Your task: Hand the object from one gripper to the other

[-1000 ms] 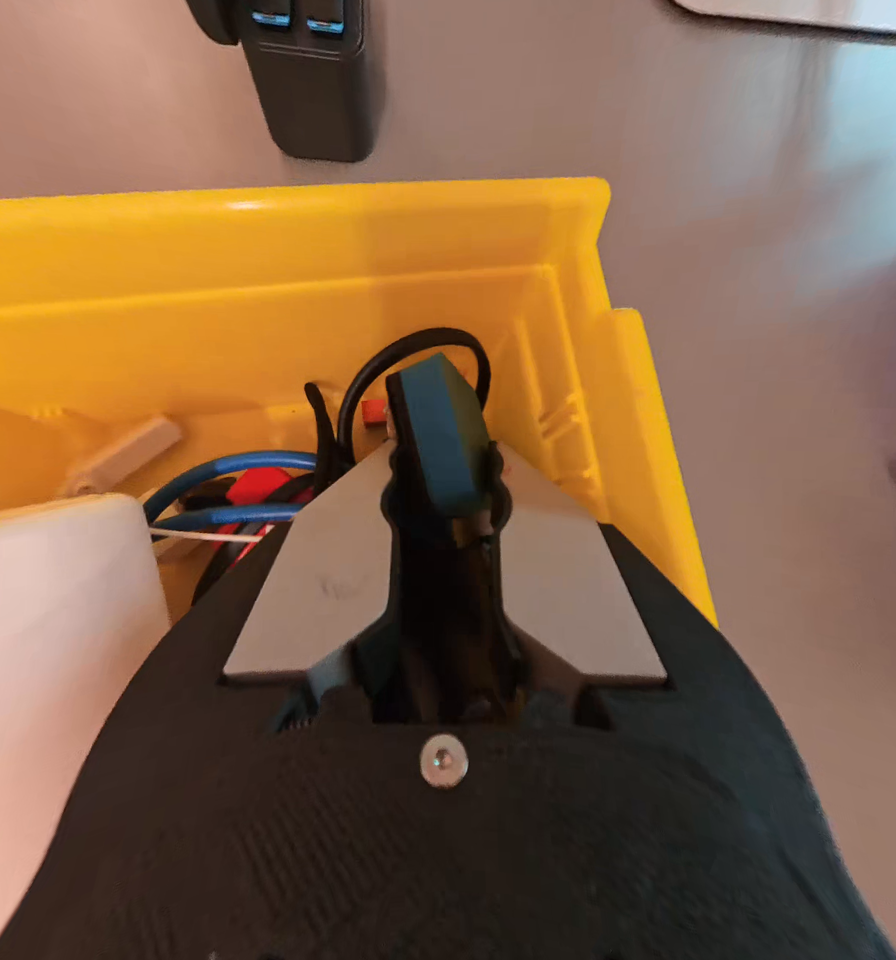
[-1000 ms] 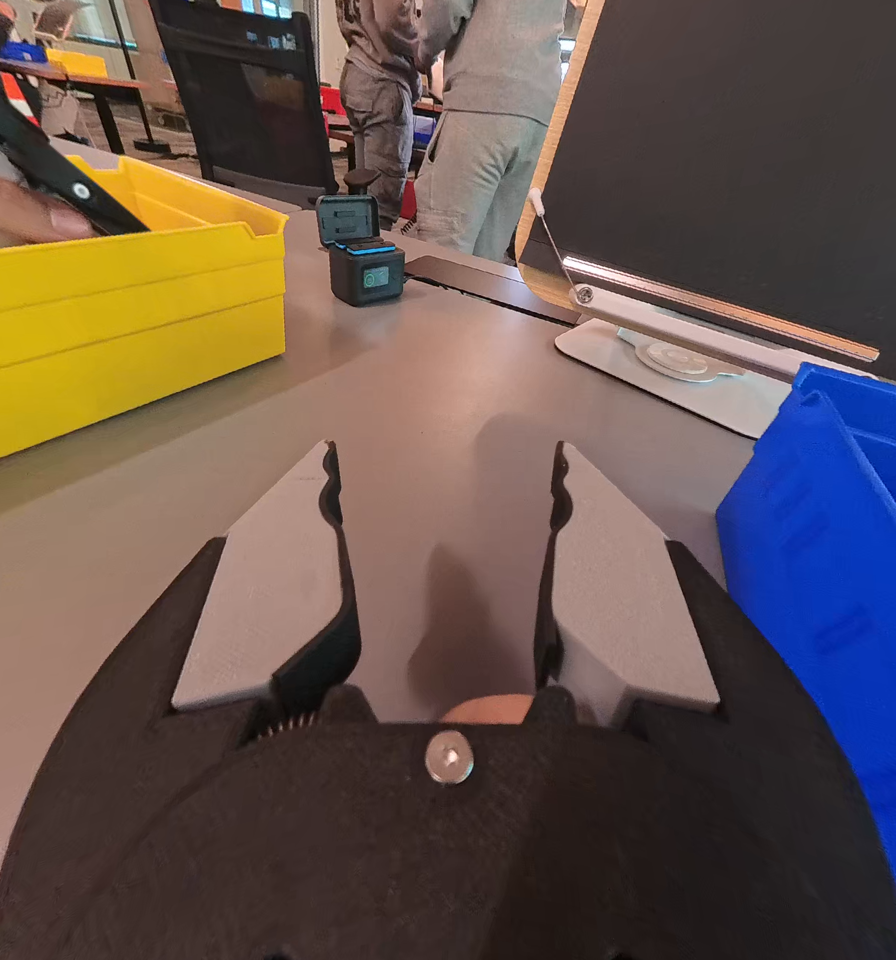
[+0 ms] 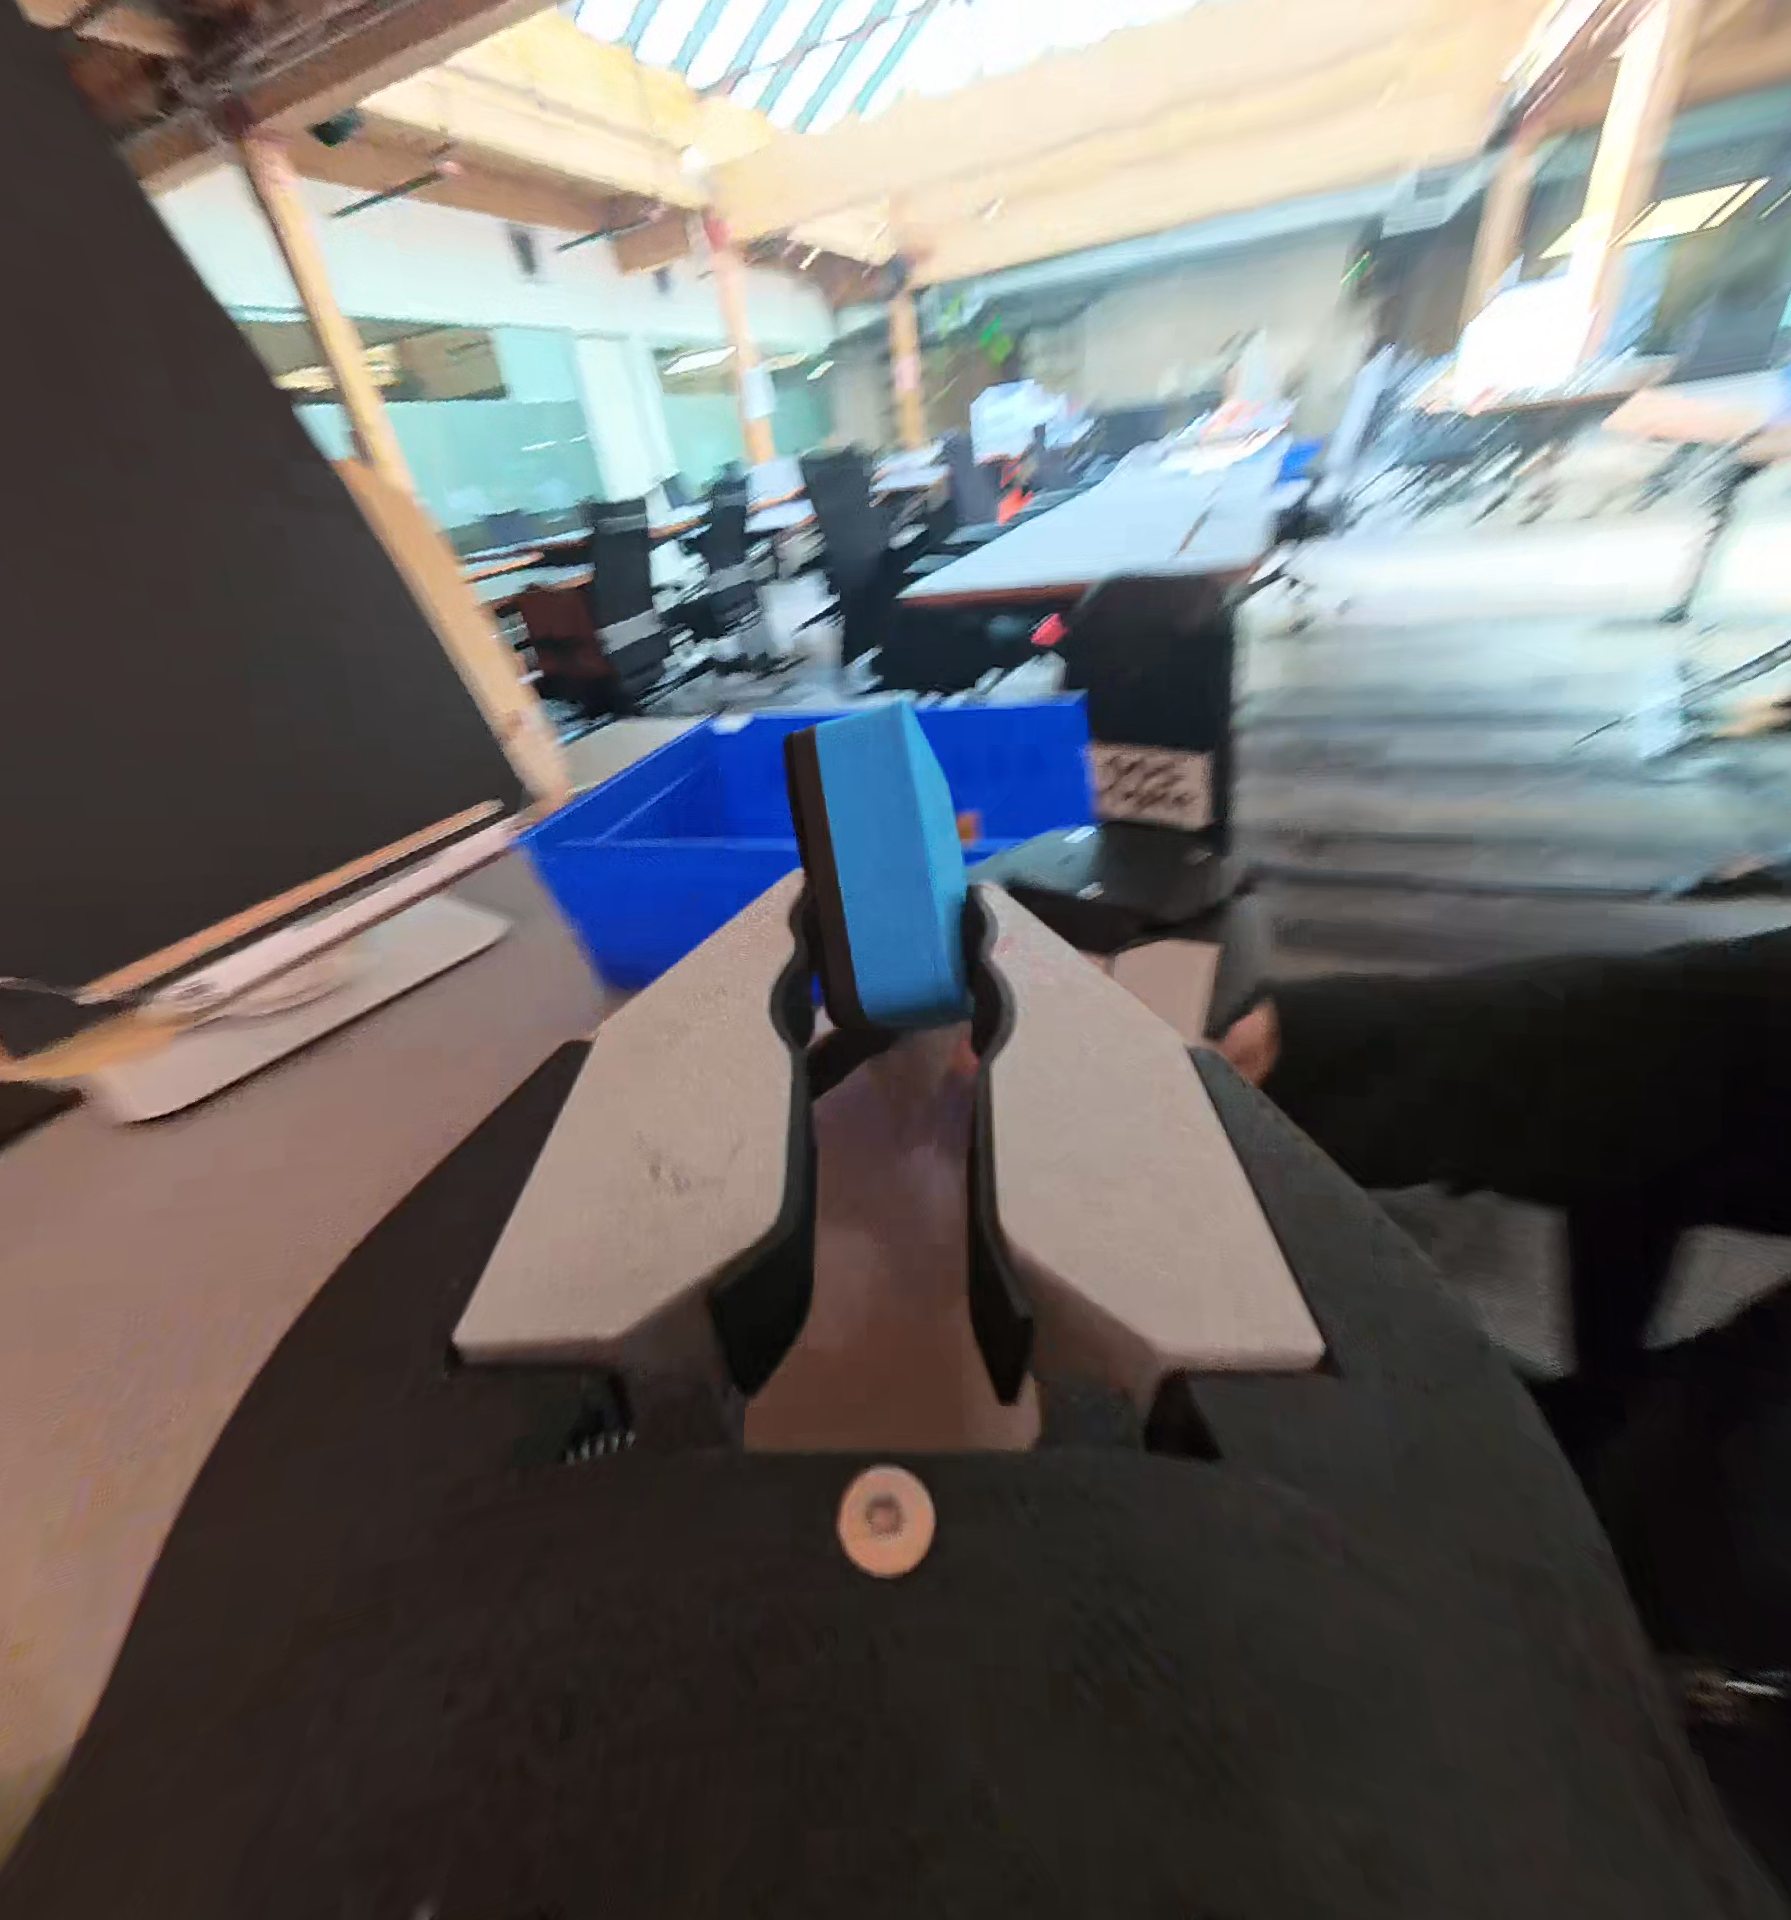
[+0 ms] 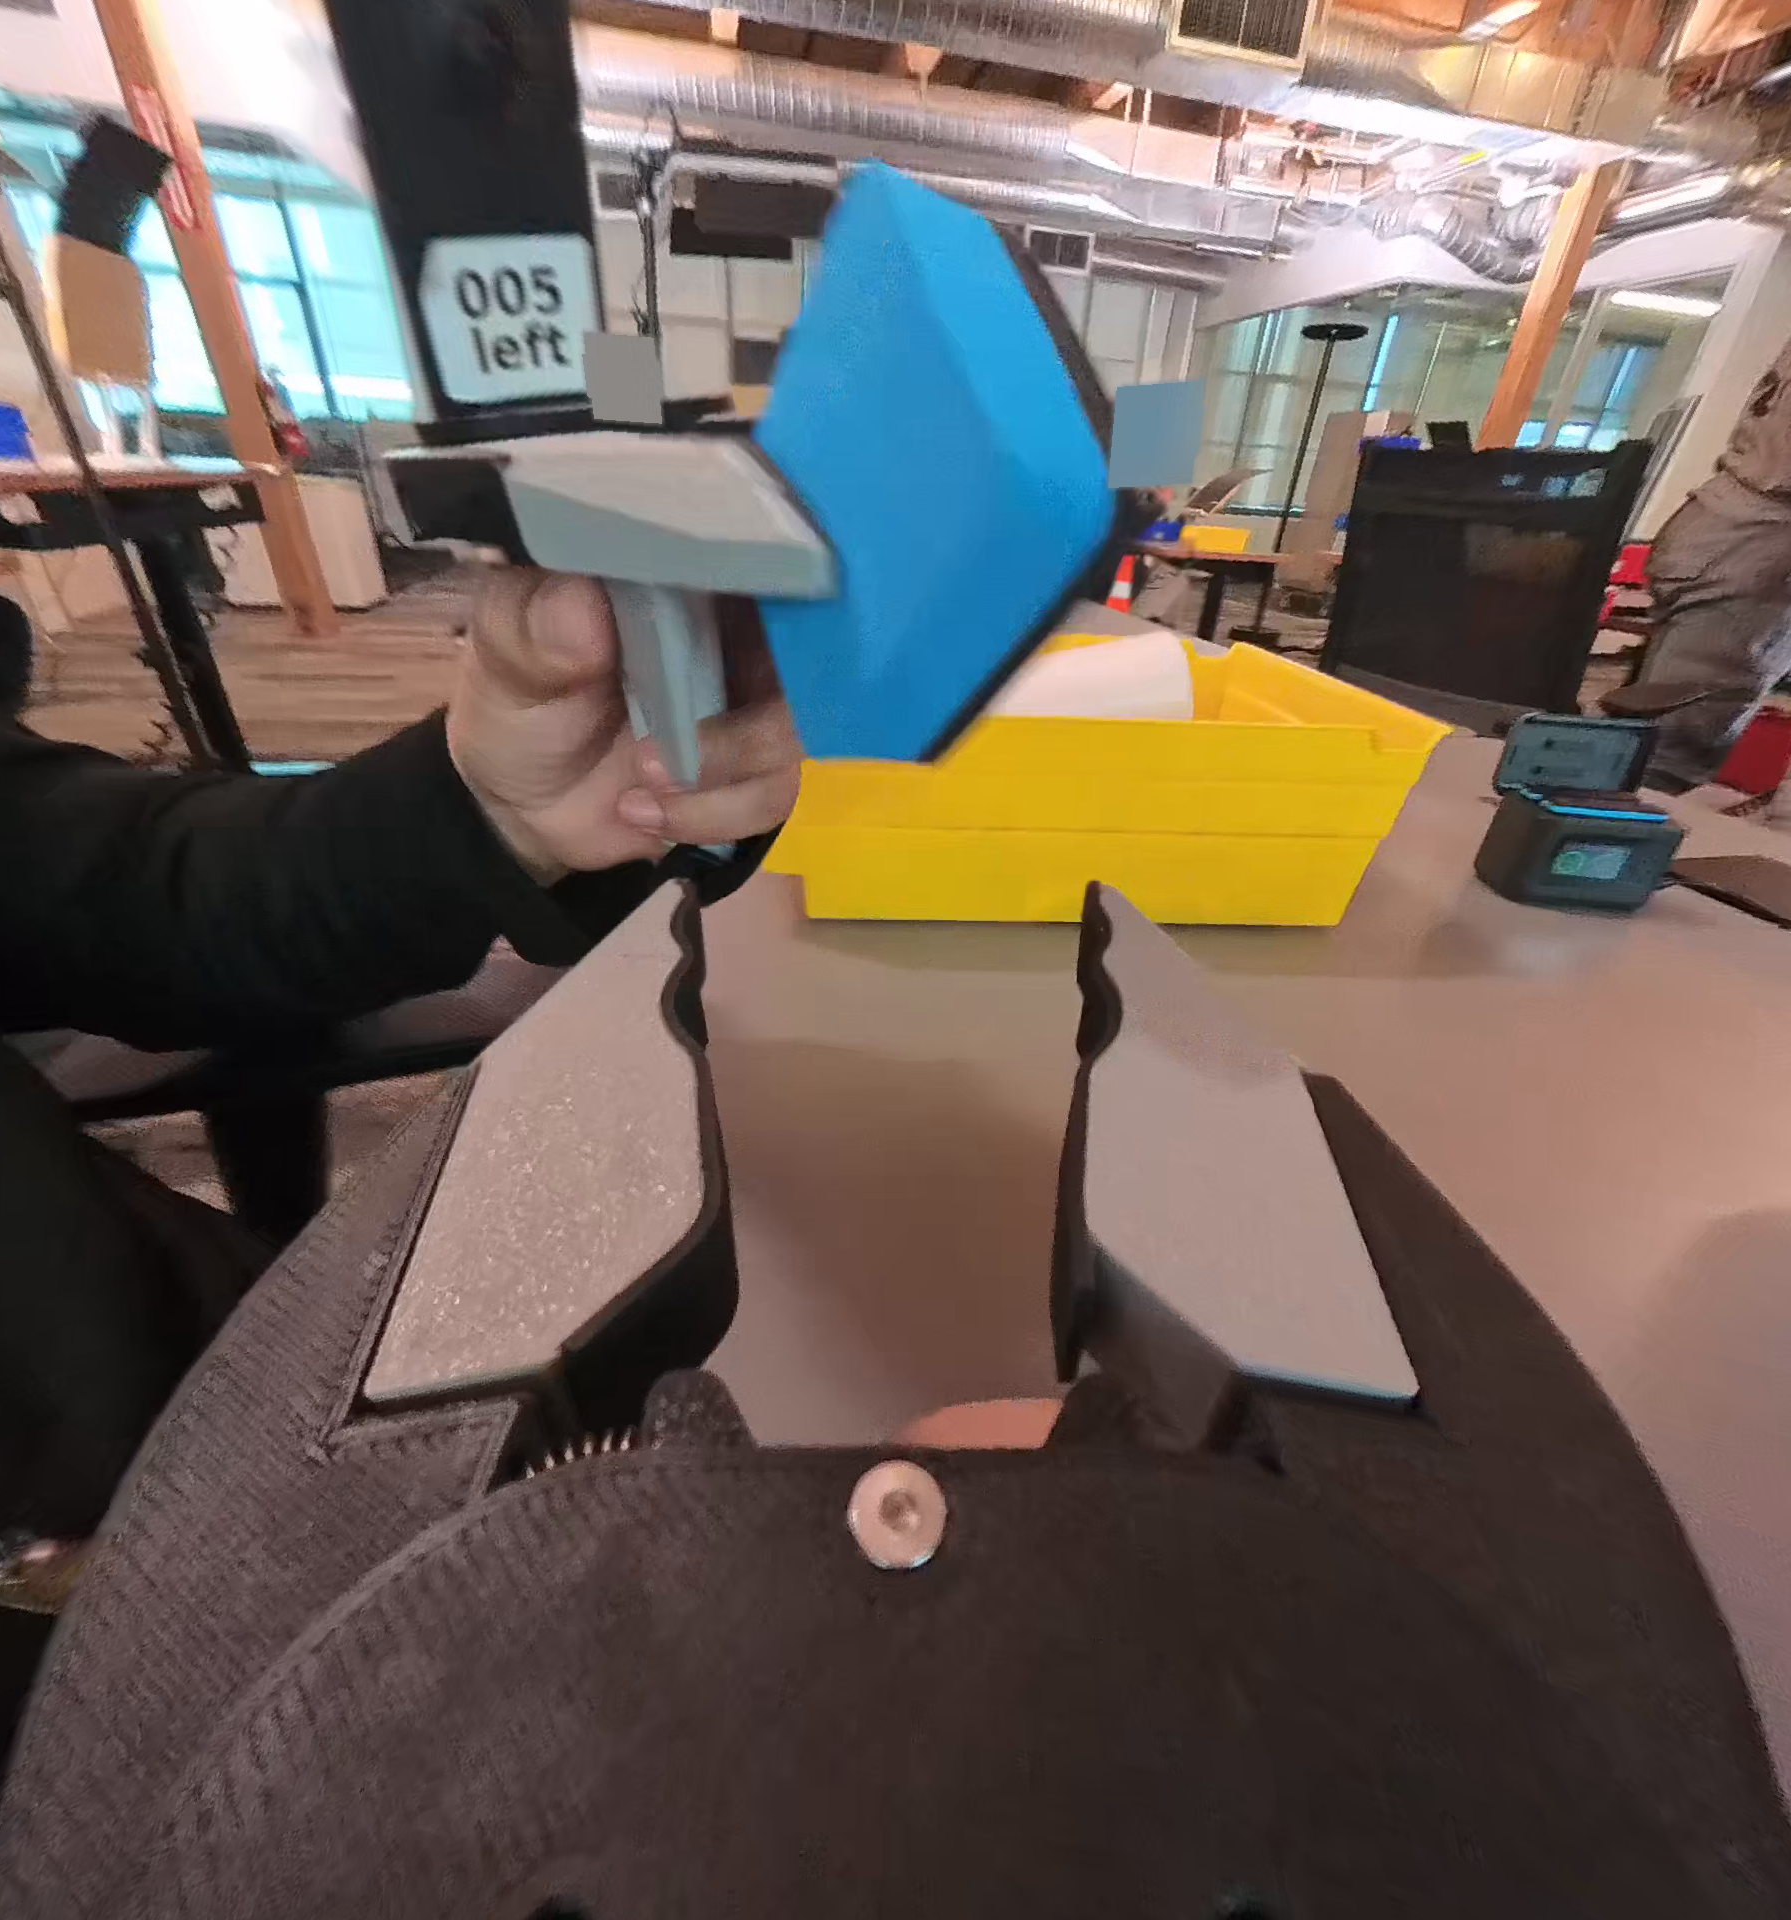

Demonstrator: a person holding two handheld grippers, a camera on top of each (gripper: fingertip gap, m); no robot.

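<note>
A blue foam block with a black backing (image 3: 886, 878) is clamped upright between the tips of my left gripper (image 3: 883, 935), held in the air above the table. The right wrist view shows the same block (image 4: 932, 468) from the side, large and close, with the left gripper's grey fingers (image 4: 662, 520) on it and a hand gripping the handle. My right gripper (image 4: 891, 935) is open and empty, low over the table, its tips below the block and apart from it.
A yellow bin (image 4: 1099, 821) with a white object in it stands on the grey table (image 4: 1493, 1039) behind the block. A blue bin (image 3: 662, 862) and a monitor base (image 3: 278, 1008) lie ahead of the left gripper. A small black charging case (image 4: 1571, 831) sits at right. A person stands far right. One gripper's finger ends stand about 7 cm off the other's.
My left gripper has lifted the blue block out of the yellow bin and swung it right, up in front of the right gripper. The right gripper has turned left to face it, still open.
</note>
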